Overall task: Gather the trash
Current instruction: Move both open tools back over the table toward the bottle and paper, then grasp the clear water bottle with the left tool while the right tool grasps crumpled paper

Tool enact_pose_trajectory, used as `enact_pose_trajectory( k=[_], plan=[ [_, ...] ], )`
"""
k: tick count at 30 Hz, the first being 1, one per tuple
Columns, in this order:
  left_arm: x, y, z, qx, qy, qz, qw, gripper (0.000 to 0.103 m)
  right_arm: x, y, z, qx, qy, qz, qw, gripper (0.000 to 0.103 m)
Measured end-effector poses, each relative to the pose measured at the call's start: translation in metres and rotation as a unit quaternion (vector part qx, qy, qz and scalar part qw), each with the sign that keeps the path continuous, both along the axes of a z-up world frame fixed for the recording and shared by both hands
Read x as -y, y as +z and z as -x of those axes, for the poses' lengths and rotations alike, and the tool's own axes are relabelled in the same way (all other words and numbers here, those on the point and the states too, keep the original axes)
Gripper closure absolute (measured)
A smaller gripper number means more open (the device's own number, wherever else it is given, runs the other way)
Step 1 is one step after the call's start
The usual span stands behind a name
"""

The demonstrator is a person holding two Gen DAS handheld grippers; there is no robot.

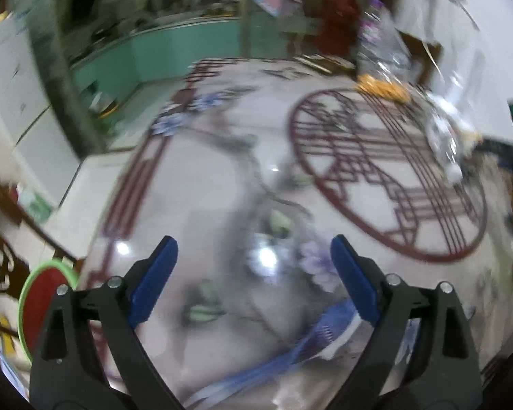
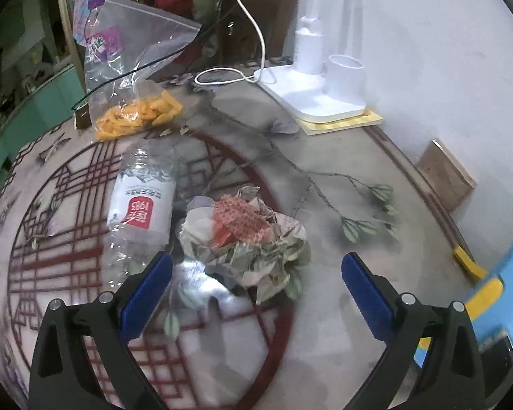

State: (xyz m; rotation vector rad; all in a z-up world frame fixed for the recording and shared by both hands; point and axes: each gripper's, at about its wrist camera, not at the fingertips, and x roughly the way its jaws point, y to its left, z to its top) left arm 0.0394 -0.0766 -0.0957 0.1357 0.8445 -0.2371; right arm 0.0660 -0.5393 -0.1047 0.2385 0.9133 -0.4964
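In the right wrist view a crumpled ball of printed paper (image 2: 246,239) lies on the patterned tabletop (image 2: 342,177), just ahead of my right gripper (image 2: 256,266). That gripper stands open with nothing between its blue pads. An empty clear plastic bottle (image 2: 142,205) with a red and white label lies to the left of the paper. Behind it sits a clear zip bag (image 2: 136,78) holding orange snack pieces (image 2: 140,116). My left gripper (image 1: 254,249) is open over bare tabletop, holding nothing. The left wrist view is blurred; the clear bag (image 1: 383,51) and the bottle (image 1: 444,136) show far right.
A white desk lamp base (image 2: 311,92) on a wooden board stands at the back with a white cable (image 2: 253,34). A brown box (image 2: 448,174) lies at the right edge, a blue and yellow object (image 2: 496,294) beside it. A blue comb-like item (image 1: 311,338) lies under the left gripper; a red and green disc (image 1: 44,304) sits left.
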Motion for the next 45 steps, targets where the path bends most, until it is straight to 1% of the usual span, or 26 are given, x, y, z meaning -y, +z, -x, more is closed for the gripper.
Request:
enact_pose_trajectory(
  k=[3, 6, 7, 8, 9, 10, 12, 13, 14, 16, 17, 20, 23, 25, 28, 30, 31, 32, 33, 35, 36, 37, 39, 45],
  plan=[
    [0.029, -0.007, 0.004, 0.001, -0.038, -0.013, 0.9992, 0.014, 0.008, -0.004, -0.002, 0.009, 0.006, -0.021, 1.0, 0.008],
    [0.052, -0.011, 0.007, 0.003, -0.06, -0.01, 0.9981, 0.014, 0.015, -0.003, -0.005, 0.028, 0.011, -0.043, 0.999, 0.013],
    [0.06, -0.013, 0.006, -0.001, -0.064, -0.003, 0.9979, 0.014, 0.016, -0.004, -0.006, 0.032, 0.018, -0.05, 0.998, 0.023],
    [0.069, -0.015, 0.004, -0.008, -0.067, 0.005, 0.9977, 0.012, 0.018, -0.006, -0.011, 0.03, 0.024, -0.055, 0.998, 0.041],
    [0.077, -0.017, 0.0, -0.017, -0.068, 0.013, 0.9974, 0.012, 0.018, -0.007, -0.012, 0.026, 0.029, -0.063, 0.997, 0.052],
    [0.093, -0.019, -0.008, -0.034, -0.072, 0.03, 0.9964, 0.012, 0.019, -0.008, -0.013, 0.022, 0.031, -0.073, 0.997, 0.058],
    [0.13, -0.02, -0.025, -0.058, -0.086, 0.067, 0.9923, 0.012, 0.02, -0.008, -0.01, 0.023, 0.031, -0.081, 0.996, 0.061],
    [0.145, -0.019, -0.031, -0.063, -0.094, 0.074, 0.9909, 0.012, 0.021, -0.006, -0.008, 0.021, 0.031, -0.079, 0.996, 0.062],
    [0.169, -0.017, -0.039, -0.065, -0.106, 0.074, 0.9895, 0.012, 0.022, -0.004, -0.006, 0.02, 0.03, -0.075, 0.997, 0.062],
    [0.213, -0.013, -0.05, -0.052, -0.132, 0.057, 0.9882, 0.011, 0.026, 0.001, -0.001, 0.026, 0.026, -0.075, 0.997, 0.062],
    [0.238, -0.011, -0.057, -0.045, -0.146, 0.041, 0.9874, 0.011, 0.03, 0.005, 0.003, 0.03, 0.022, -0.073, 0.997, 0.063],
    [0.293, -0.008, -0.076, -0.031, -0.166, 0.016, 0.9855, 0.011, 0.042, 0.018, 0.015, 0.05, 0.004, -0.074, 0.996, 0.062],
    [0.335, -0.015, -0.1, -0.045, -0.162, -0.008, 0.9857, 0.011, 0.051, 0.023, 0.023, 0.061, -0.007, -0.083, 0.995, 0.062],
    [0.351, -0.025, -0.113, -0.06, -0.149, -0.026, 0.9868, 0.011, 0.052, 0.025, 0.026, 0.065, -0.007, -0.085, 0.994, 0.062],
    [0.363, -0.038, -0.129, -0.07, -0.129, -0.042, 0.9882, 0.011, 0.051, 0.025, 0.026, 0.066, -0.003, -0.087, 0.994, 0.062],
    [0.364, -0.043, -0.139, -0.079, -0.118, -0.039, 0.9891, 0.014, 0.046, 0.024, 0.024, 0.063, 0.005, -0.088, 0.994, 0.062],
    [0.363, -0.045, -0.143, -0.088, -0.114, -0.031, 0.989, 0.026, 0.044, 0.024, 0.023, 0.061, 0.009, -0.086, 0.994, 0.062],
    [0.362, -0.047, -0.146, -0.101, -0.113, -0.021, 0.9883, 0.048, 0.04, 0.024, 0.021, 0.058, 0.016, -0.081, 0.995, 0.062],
    [0.362, -0.047, -0.148, -0.107, -0.108, -0.019, 0.9882, 0.052, 0.036, 0.025, 0.02, 0.056, 0.022, -0.075, 0.995, 0.061],
    [0.359, -0.045, -0.145, -0.111, -0.114, -0.013, 0.9872, 0.055, 0.031, 0.026, 0.019, 0.054, 0.03, -0.067, 0.996, 0.061],
    [0.358, -0.044, -0.142, -0.109, -0.119, -0.017, 0.9868, 0.055, 0.029, 0.027, 0.019, 0.054, 0.033, -0.066, 0.996, 0.061],
    [0.355, -0.041, -0.136, -0.1, -0.124, -0.024, 0.9868, 0.056, 0.028, 0.027, 0.019, 0.054, 0.034, -0.066, 0.996, 0.061],
    [0.346, -0.033, -0.127, -0.087, -0.131, -0.023, 0.9873, 0.056, 0.026, 0.029, 0.022, 0.054, 0.034, -0.068, 0.996, 0.061],
    [0.282, 0.004, -0.089, -0.05, -0.135, 0.006, 0.9895, 0.055, 0.011, 0.035, 0.032, 0.054, 0.031, -0.102, 0.993, 0.062]
  ],
)
